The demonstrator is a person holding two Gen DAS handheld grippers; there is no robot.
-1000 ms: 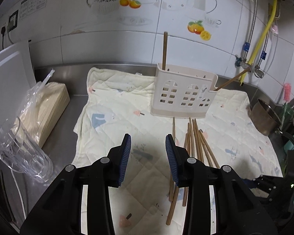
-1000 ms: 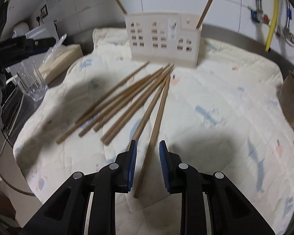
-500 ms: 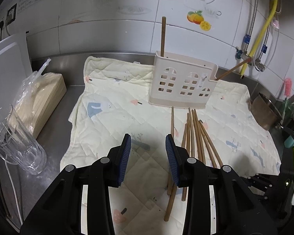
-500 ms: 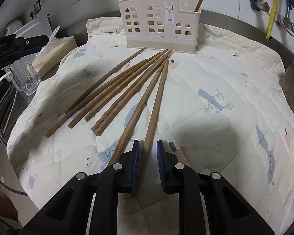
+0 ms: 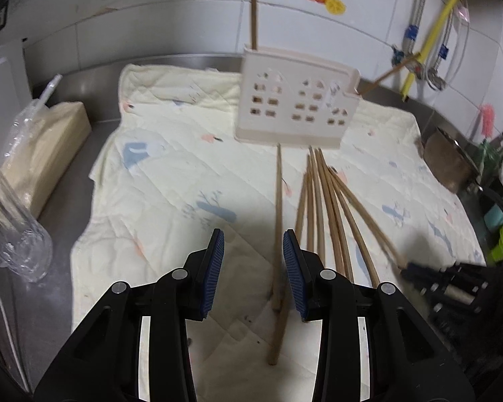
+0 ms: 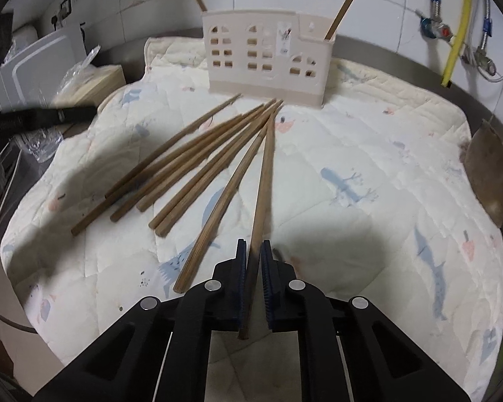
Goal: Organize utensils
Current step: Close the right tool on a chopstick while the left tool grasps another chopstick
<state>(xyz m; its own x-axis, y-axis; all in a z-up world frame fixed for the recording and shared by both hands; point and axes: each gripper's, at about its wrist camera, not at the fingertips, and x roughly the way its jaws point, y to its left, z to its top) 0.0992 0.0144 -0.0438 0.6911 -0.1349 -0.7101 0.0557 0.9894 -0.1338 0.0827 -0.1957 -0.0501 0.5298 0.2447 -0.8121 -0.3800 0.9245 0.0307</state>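
Several brown wooden chopsticks [image 6: 201,157] lie fanned out on a pale quilted cloth [image 6: 369,174]. They also show in the left wrist view [image 5: 322,201]. A cream plastic utensil holder [image 6: 265,63] stands behind them with two chopsticks upright in it; it also shows in the left wrist view [image 5: 295,104]. My right gripper [image 6: 253,274] is closed around the near end of the rightmost chopstick [image 6: 263,181]. My left gripper [image 5: 253,268] is open and empty, above the cloth, just left of the leftmost chopstick [image 5: 278,221].
A clear glass [image 5: 13,238] and a bagged beige block [image 5: 40,147] sit left of the cloth on the steel counter. A metal pot [image 5: 449,160] stands at the right. Pipes and a yellow hose [image 5: 432,30] run down the tiled wall.
My right gripper has closed its fingers onto the rightmost chopstick. My left gripper has moved right and forward toward the chopsticks, still open.
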